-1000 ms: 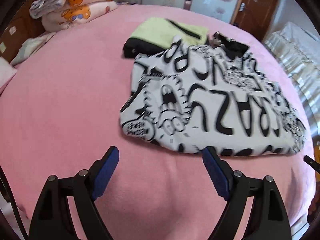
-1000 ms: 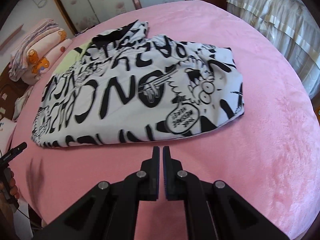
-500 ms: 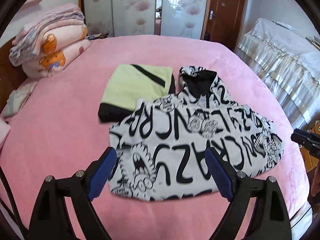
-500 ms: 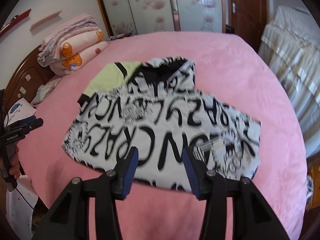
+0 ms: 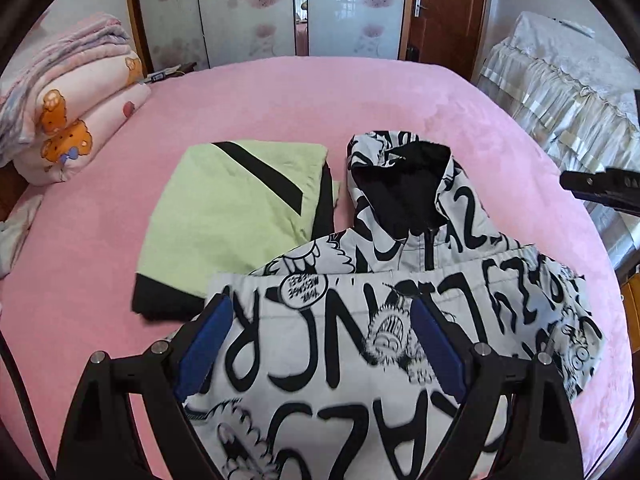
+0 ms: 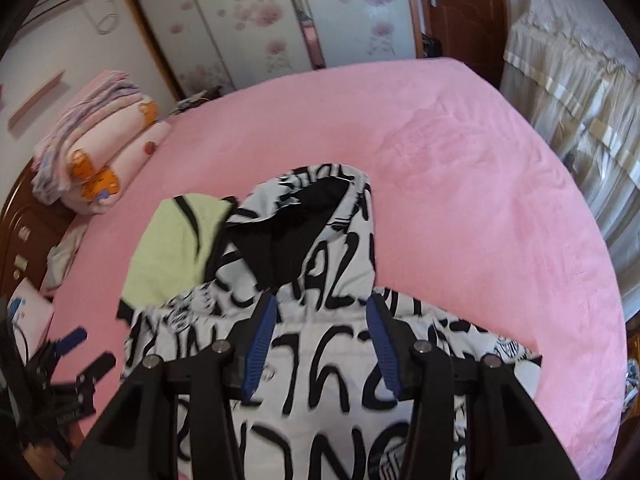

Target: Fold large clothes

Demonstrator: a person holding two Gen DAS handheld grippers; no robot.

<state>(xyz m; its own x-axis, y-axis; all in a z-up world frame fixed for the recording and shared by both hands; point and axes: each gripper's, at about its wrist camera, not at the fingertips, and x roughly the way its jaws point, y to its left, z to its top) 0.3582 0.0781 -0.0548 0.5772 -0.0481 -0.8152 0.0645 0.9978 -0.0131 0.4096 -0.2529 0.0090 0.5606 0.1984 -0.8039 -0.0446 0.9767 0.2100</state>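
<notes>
**Printed hoodie lying under both tongs**

The black-and-white hoodie [image 5: 400, 320] is lying folded on the pink bed [image 5: 280, 96], overlapping a green garment [image 5: 224, 220]. Left tongs [image 5: 320, 344] are hanging wide above it; right tongs [image 6: 320, 344], having just been opening, are gaping half-wide, holding nothing.

The bed [image 5: 280, 92] has a pink cover that looks soft and fuzzy, like fleece. The white jacket [image 5: 360, 364] with black letters is smooth cloth, and its hood [image 5: 404, 192] has a dark, matt lining. The folded green top [image 5: 228, 216] is soft matt cloth with black bands. The stacked blankets [image 5: 68, 120] look thick and puffy. The left tongs [image 5: 320, 344] and the right tongs [image 6: 322, 344] are matt black plastic with small shiny metal screws and ribbed blue rubbery pads [image 6: 262, 340]. The door [image 5: 448, 8] is shiny brown wood. The closet panels [image 5: 248, 4] look smooth and glossy.
</notes>
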